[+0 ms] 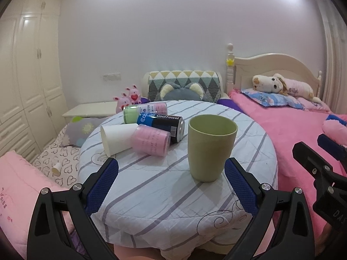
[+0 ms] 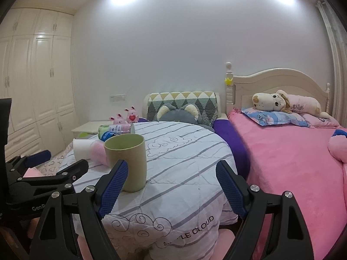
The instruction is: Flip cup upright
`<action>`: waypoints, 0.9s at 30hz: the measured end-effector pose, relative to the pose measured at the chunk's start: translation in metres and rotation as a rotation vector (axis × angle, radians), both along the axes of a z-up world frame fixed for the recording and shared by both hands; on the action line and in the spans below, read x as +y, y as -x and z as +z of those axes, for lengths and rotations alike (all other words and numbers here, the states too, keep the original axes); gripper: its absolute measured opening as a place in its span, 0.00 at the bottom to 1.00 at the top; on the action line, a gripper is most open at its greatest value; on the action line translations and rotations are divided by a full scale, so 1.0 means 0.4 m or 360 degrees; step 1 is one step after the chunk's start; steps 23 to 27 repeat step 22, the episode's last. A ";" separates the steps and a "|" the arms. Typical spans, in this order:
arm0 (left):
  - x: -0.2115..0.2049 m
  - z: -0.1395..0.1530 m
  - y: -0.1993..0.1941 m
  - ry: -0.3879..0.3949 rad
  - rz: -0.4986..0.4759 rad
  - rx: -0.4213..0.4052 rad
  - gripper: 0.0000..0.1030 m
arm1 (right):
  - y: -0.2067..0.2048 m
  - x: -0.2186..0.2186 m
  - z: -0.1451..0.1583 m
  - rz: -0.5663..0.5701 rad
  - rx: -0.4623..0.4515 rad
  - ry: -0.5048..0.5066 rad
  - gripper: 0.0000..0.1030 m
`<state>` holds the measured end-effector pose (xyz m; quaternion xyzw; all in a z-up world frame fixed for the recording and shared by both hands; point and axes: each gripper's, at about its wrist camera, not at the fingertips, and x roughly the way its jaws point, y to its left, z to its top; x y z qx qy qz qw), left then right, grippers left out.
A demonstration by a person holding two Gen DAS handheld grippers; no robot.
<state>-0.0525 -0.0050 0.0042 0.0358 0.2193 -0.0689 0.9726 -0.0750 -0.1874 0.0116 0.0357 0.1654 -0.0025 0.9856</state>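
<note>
Pale green cup stands upright.

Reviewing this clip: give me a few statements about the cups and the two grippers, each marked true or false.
1. The green cup stands upright, mouth up. True.
2. The left gripper is shut on the green cup. False: its jaws are open and empty, the cup ahead of them.
3. The white cup lies on its side. True.
4. The right gripper holds the white cup. False: its jaws are open and empty.
5. The green cup rests on the striped cloth. True.
</note>
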 end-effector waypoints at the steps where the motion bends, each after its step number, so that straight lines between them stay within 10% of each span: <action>1: 0.000 0.000 0.001 -0.0002 0.0004 -0.0002 0.97 | 0.000 0.001 -0.001 0.0001 0.0001 0.0000 0.82; 27: -0.005 0.004 0.011 -0.0014 0.0007 -0.0029 0.97 | 0.001 0.011 -0.005 0.0003 0.0035 0.0026 0.82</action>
